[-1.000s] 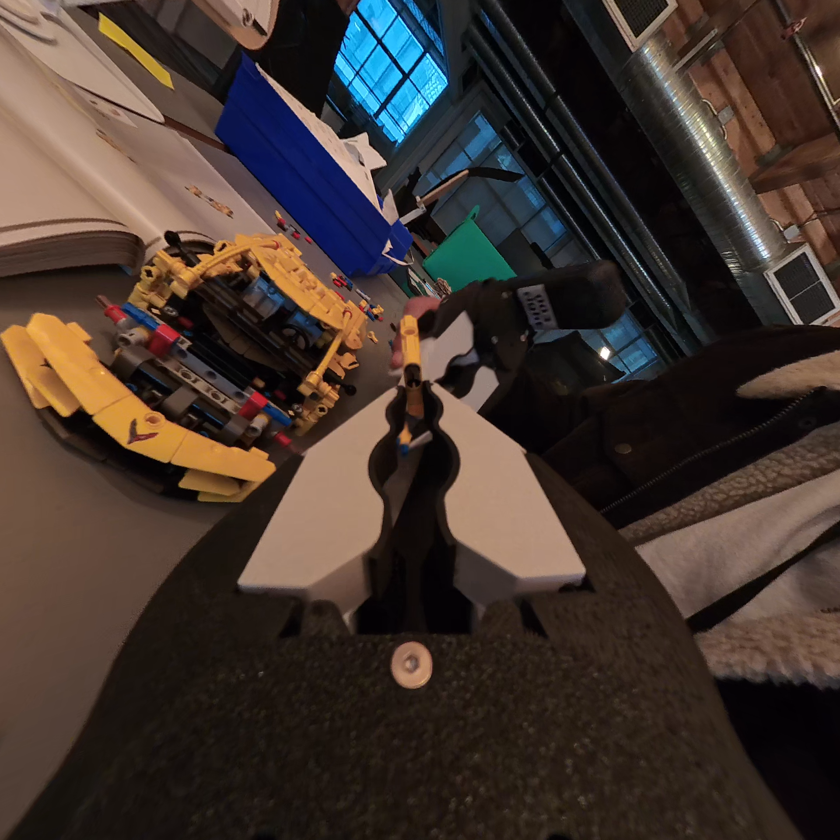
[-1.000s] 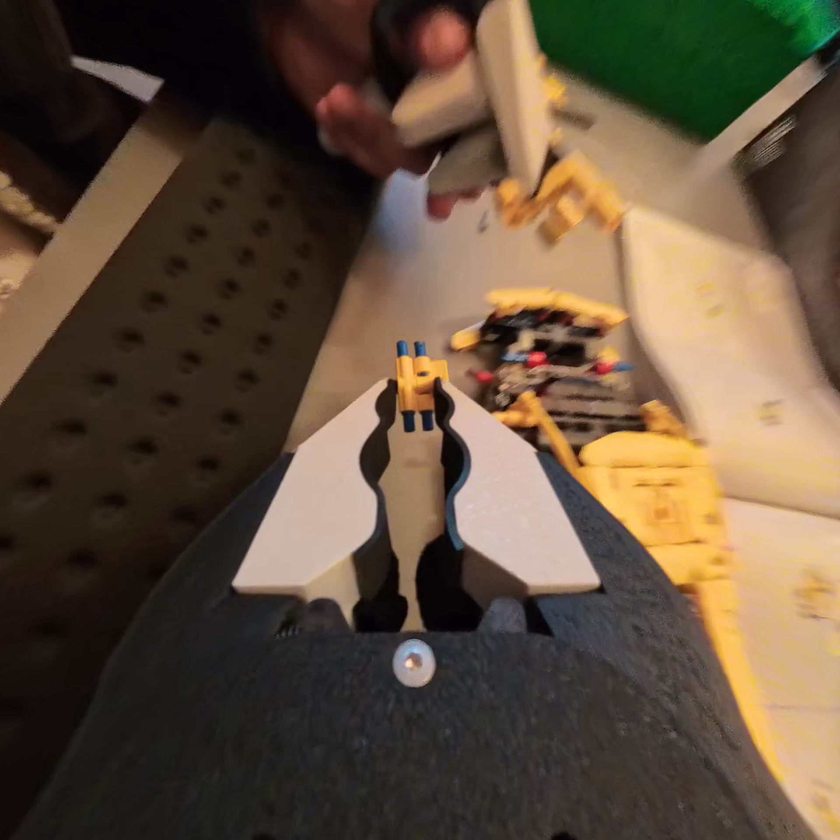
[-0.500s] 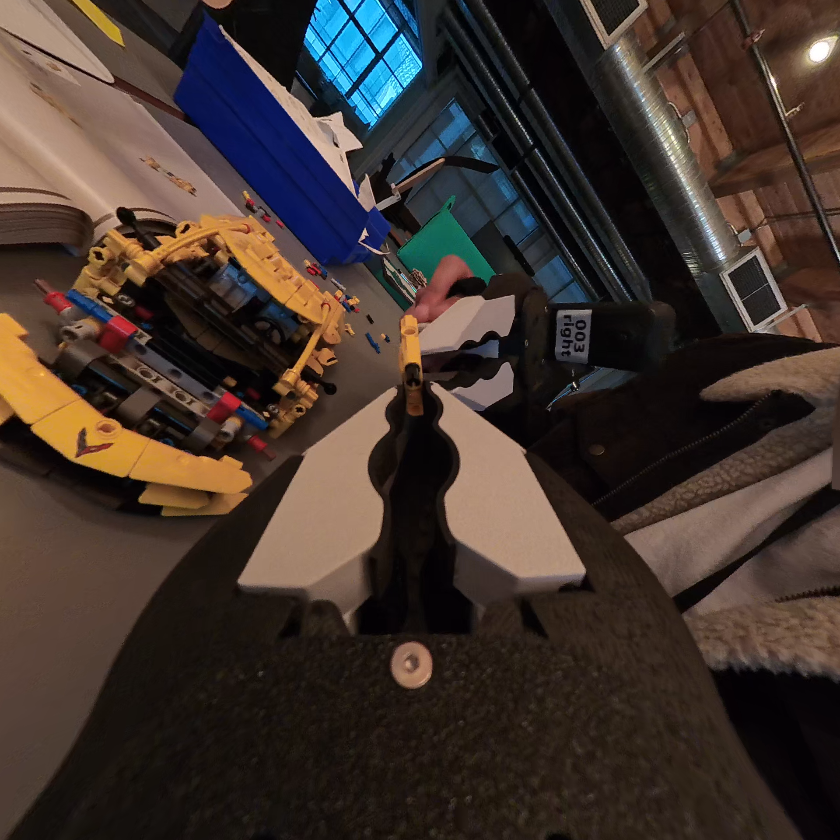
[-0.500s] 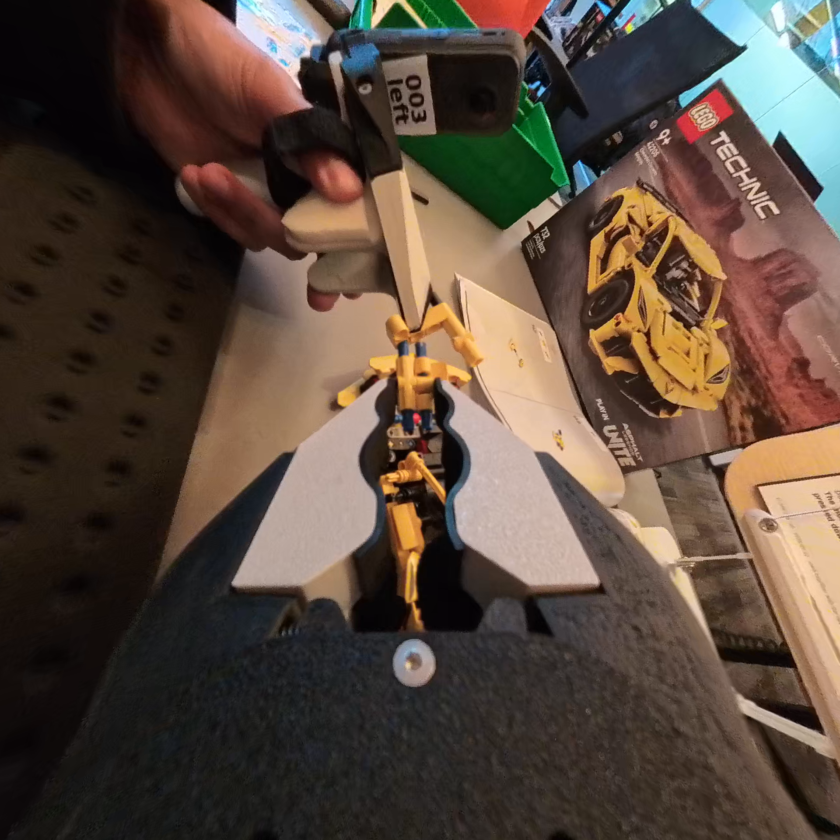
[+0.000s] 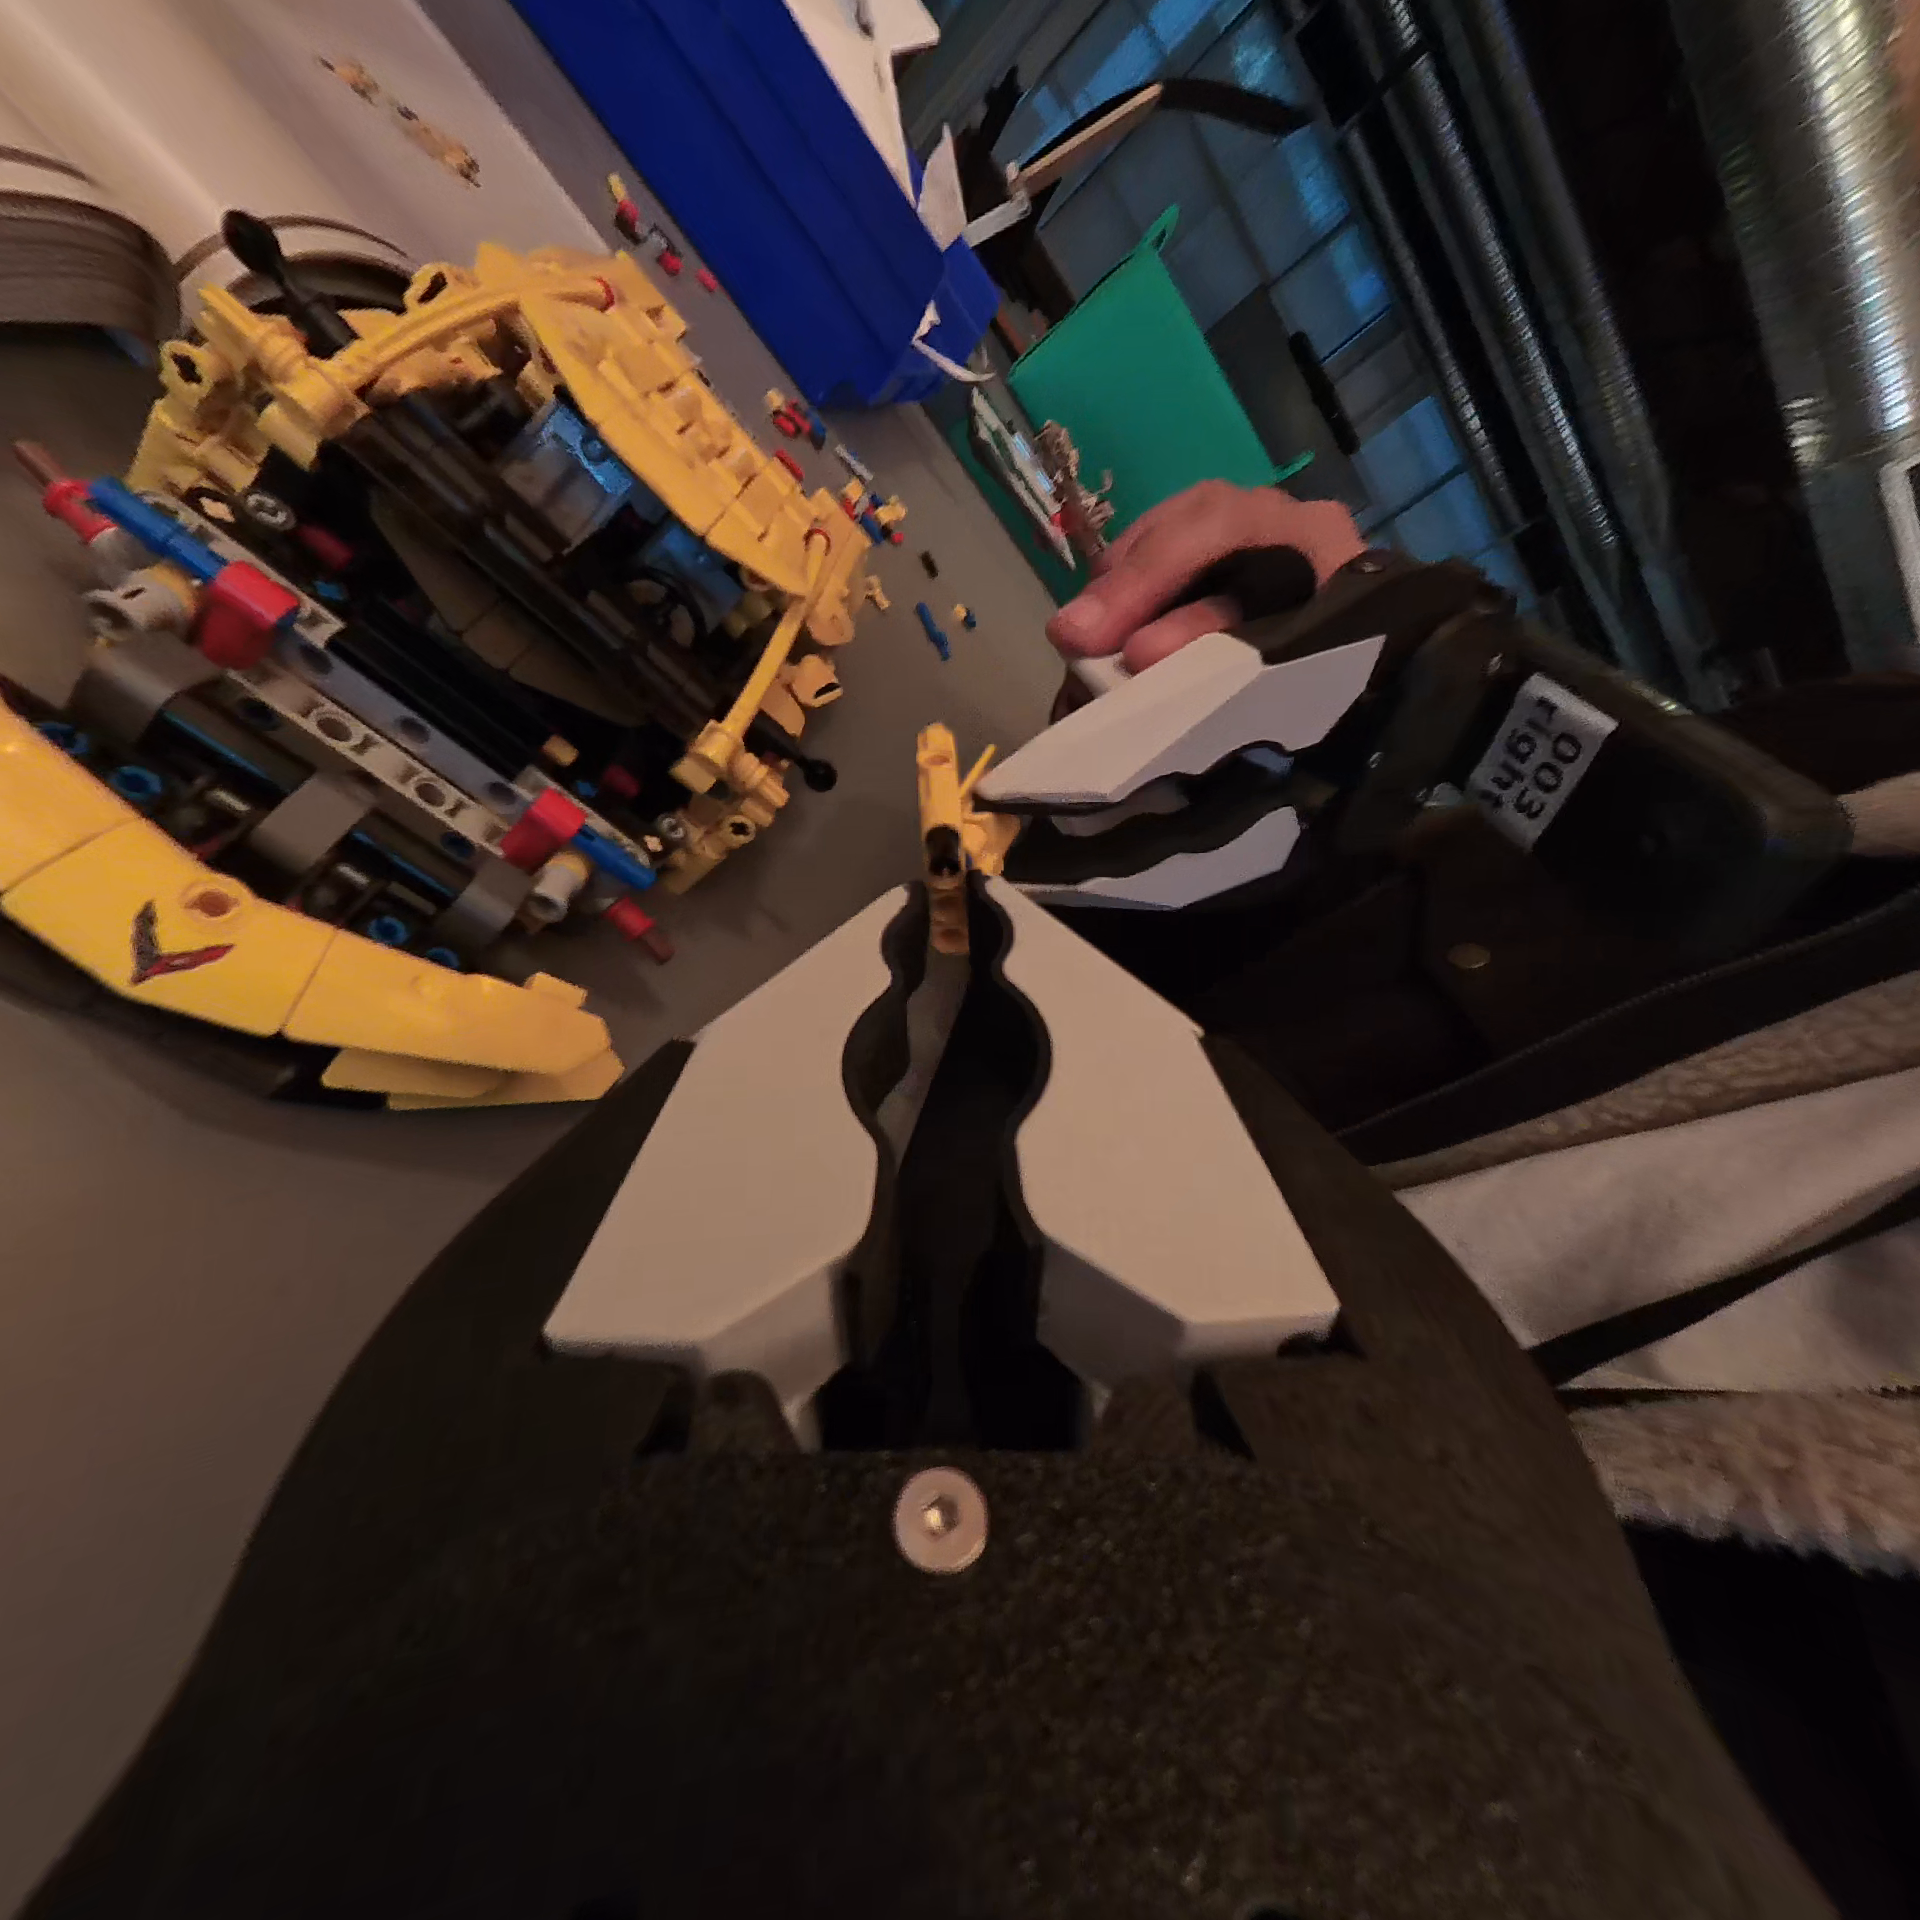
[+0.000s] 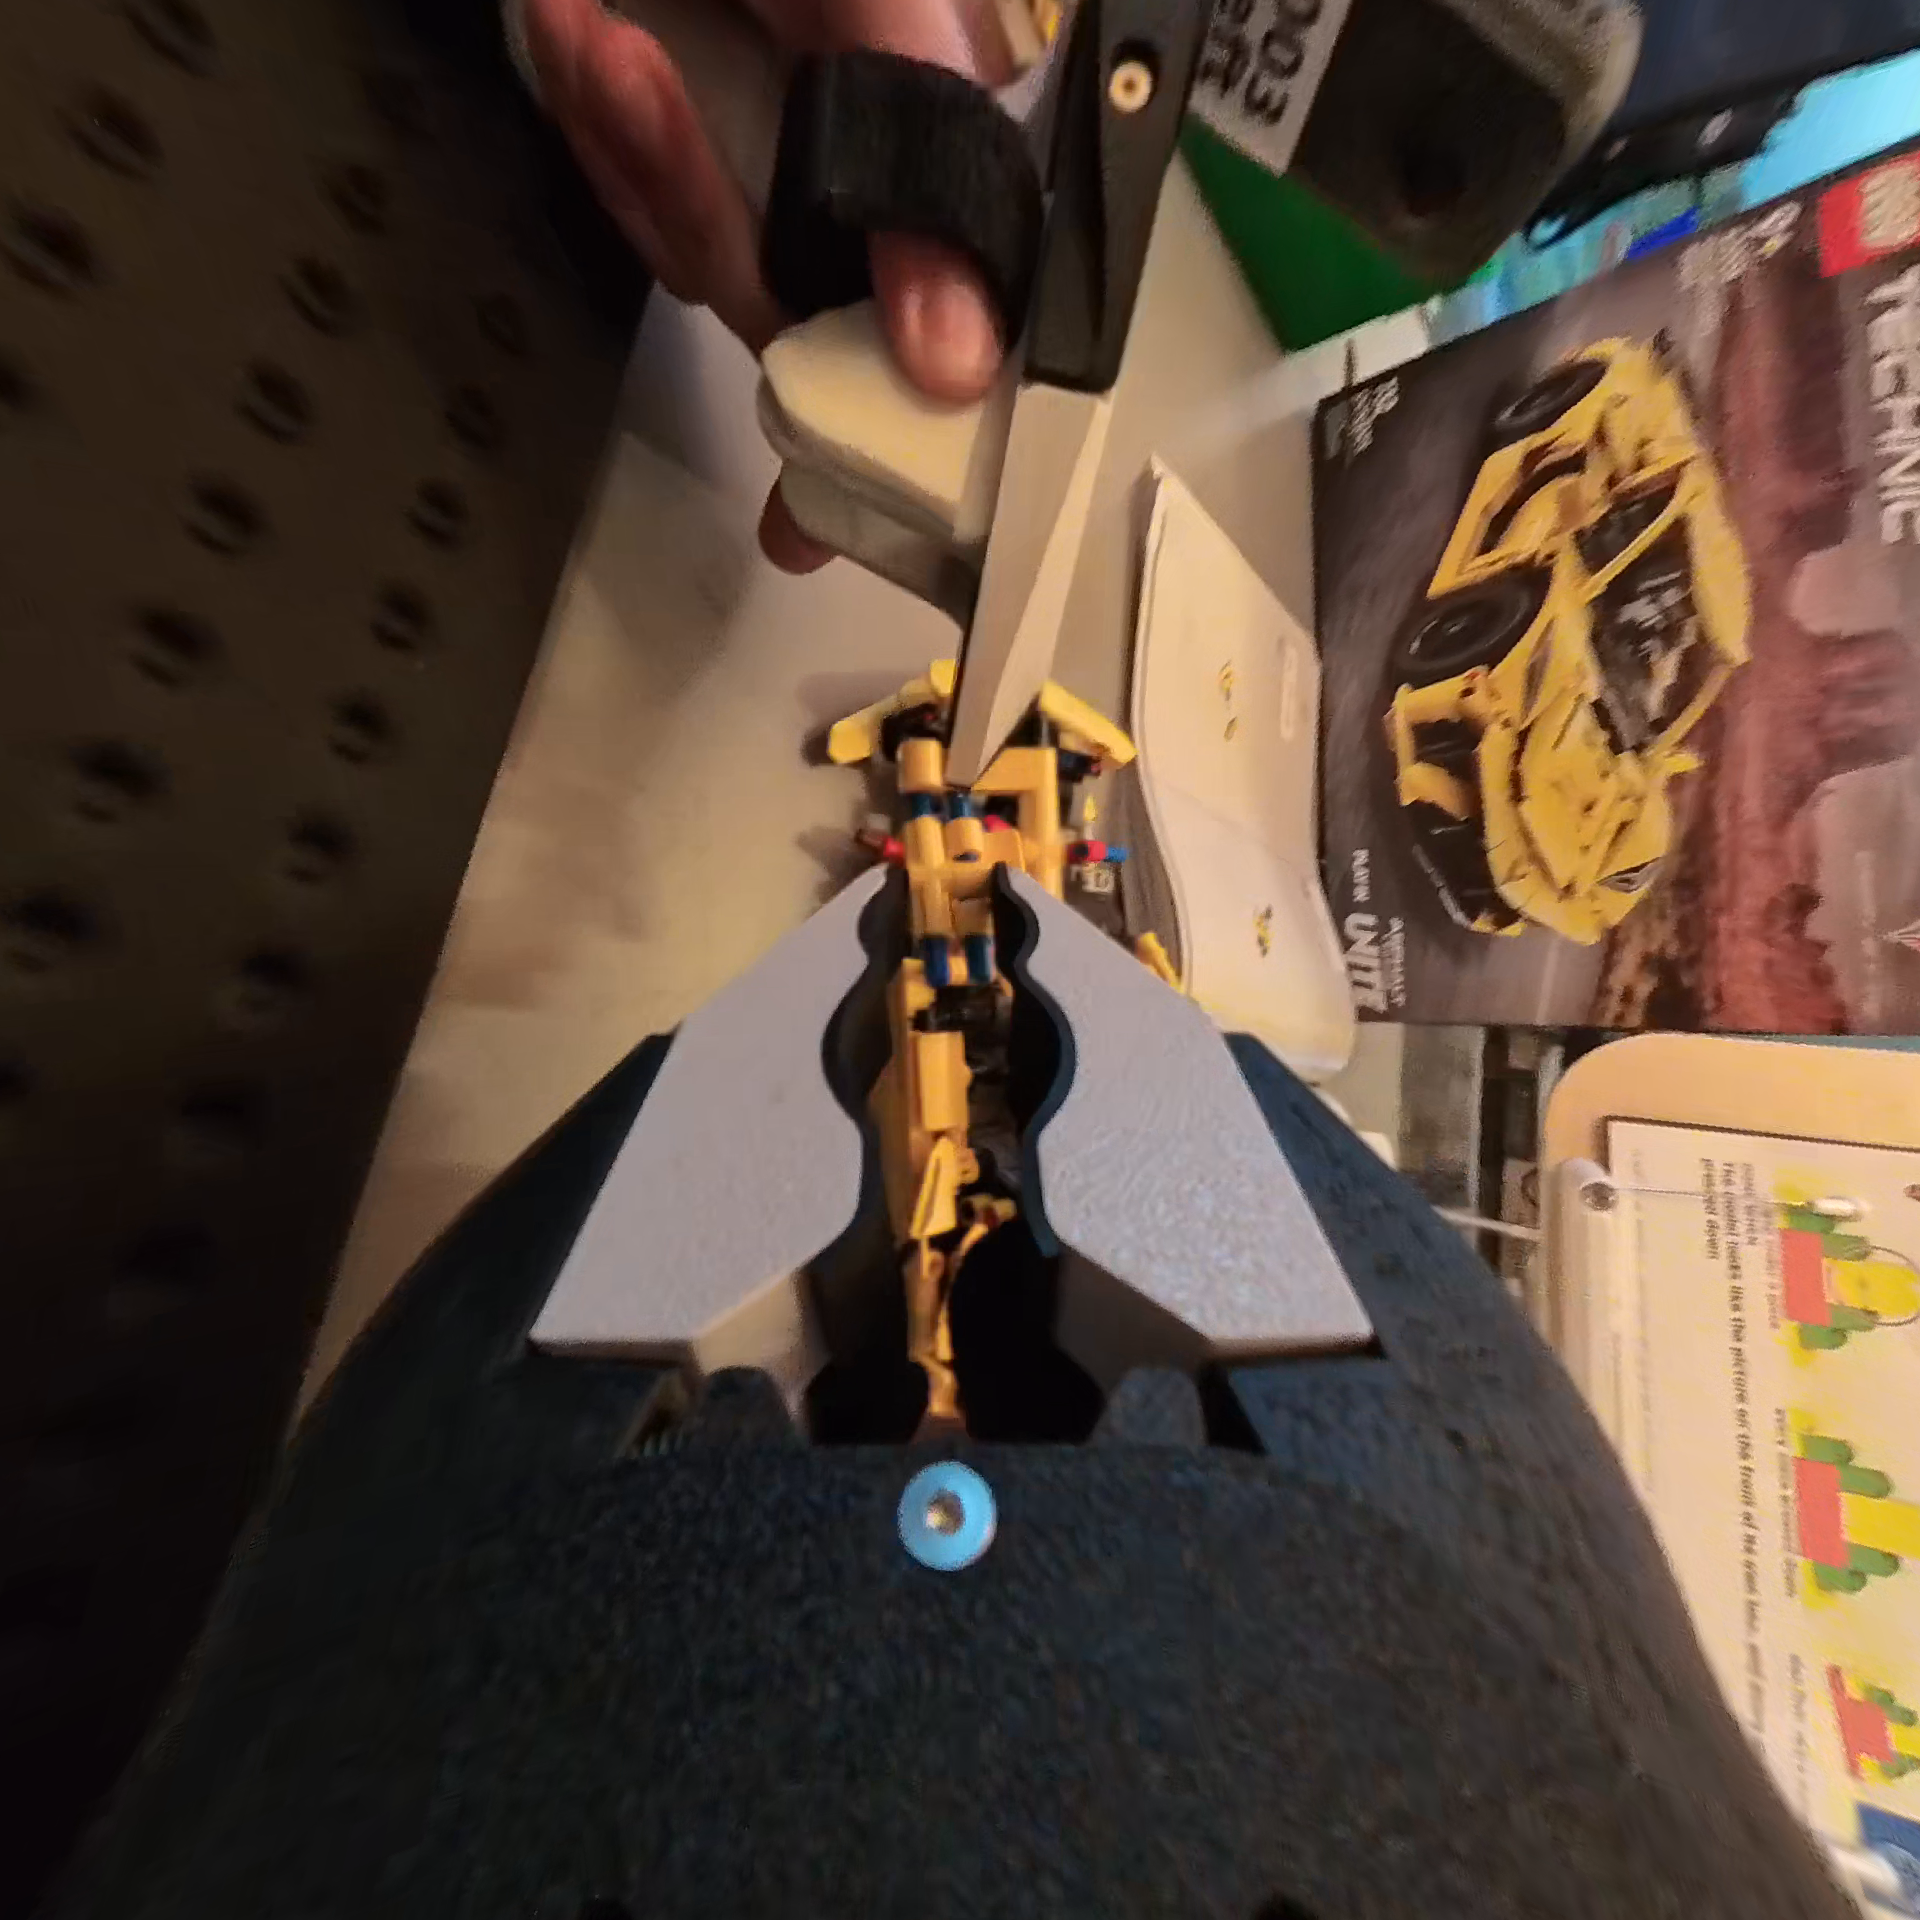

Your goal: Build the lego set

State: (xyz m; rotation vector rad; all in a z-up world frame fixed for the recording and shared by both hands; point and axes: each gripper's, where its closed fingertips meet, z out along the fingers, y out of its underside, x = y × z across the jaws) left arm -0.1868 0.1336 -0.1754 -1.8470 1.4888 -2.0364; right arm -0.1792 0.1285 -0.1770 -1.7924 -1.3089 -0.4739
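Observation:
My left gripper (image 5: 945, 896) is shut on a thin yellow beam (image 5: 939, 790) that sticks up past its tips. My right gripper (image 6: 948, 896) is shut on a small yellow connector with blue pins (image 6: 954, 868). The two held pieces touch tip to tip in mid-air. In the left wrist view the right gripper (image 5: 1000, 821) comes in from the right. In the right wrist view the left gripper (image 6: 958, 771) comes down from above. The part-built yellow car (image 5: 468, 623) lies on the grey table to the left, partly hidden behind the pieces in the right wrist view (image 6: 1075, 732).
An open instruction booklet (image 6: 1226, 748) and the set's box (image 6: 1621, 644) lie beyond the car. A blue bin (image 5: 790, 187) and a green bin (image 5: 1122, 384) stand at the table's far side. Loose small pieces (image 5: 883, 509) are scattered near them. A card with brick pictures (image 6: 1766, 1403) is at right. My left and right fingertips are right by each other.
The two grippers have come together. The right gripper's connector, apart from the left's beam before, now meets it. Both stay shut on their pieces.

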